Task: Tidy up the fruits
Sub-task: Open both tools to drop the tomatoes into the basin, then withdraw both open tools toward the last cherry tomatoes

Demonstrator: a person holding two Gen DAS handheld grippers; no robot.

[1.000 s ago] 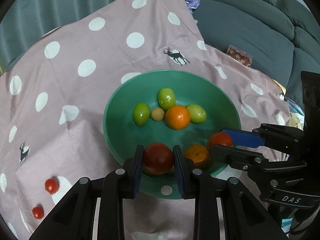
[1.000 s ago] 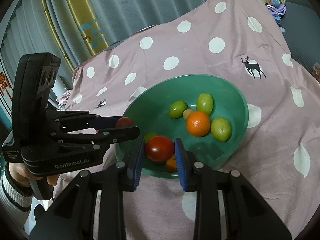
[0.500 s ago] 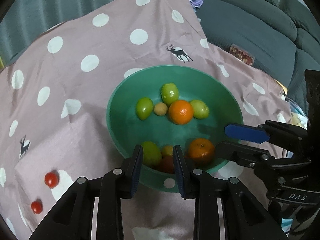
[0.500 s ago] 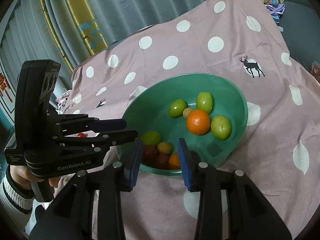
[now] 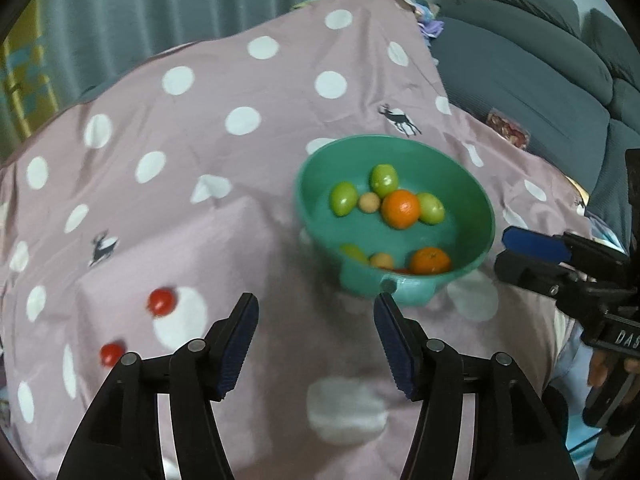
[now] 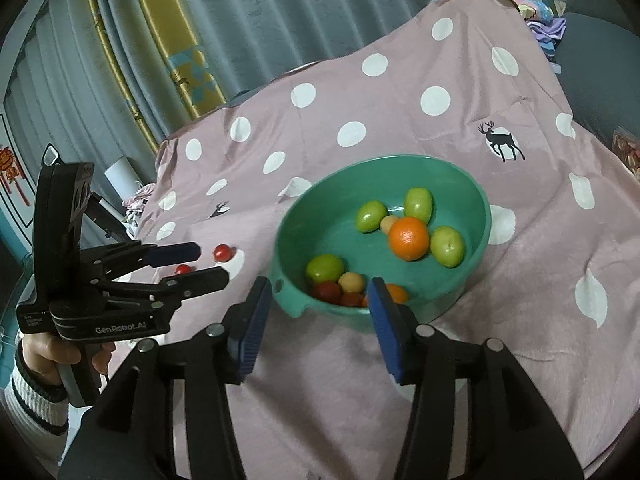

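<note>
A green bowl [image 5: 472, 196] [image 6: 478, 200] sits on a pink polka-dot cloth and holds several fruits: green ones, an orange [image 5: 401, 208] [image 6: 408, 238], small yellow ones and red tomatoes [image 6: 326, 291] at its near side. Two small red tomatoes [image 5: 161, 302] [image 5: 111, 353] lie on the cloth to the bowl's left; they also show in the right wrist view [image 6: 223, 253]. My left gripper [image 5: 316, 338] is open and empty, near the bowl's front left. My right gripper [image 6: 318, 316] is open and empty at the bowl's near rim.
The pink polka-dot cloth [image 5: 240, 120] covers a raised surface with a boxy bump at the left. A grey sofa [image 5: 540, 80] lies to the right. Curtains [image 6: 240, 20] hang behind. A hand [image 6: 52, 354] holds the left gripper.
Both grippers released their red tomatoes into the bowl, opened wide and pulled back. The left gripper swung left, toward the two tomatoes on the cloth.
</note>
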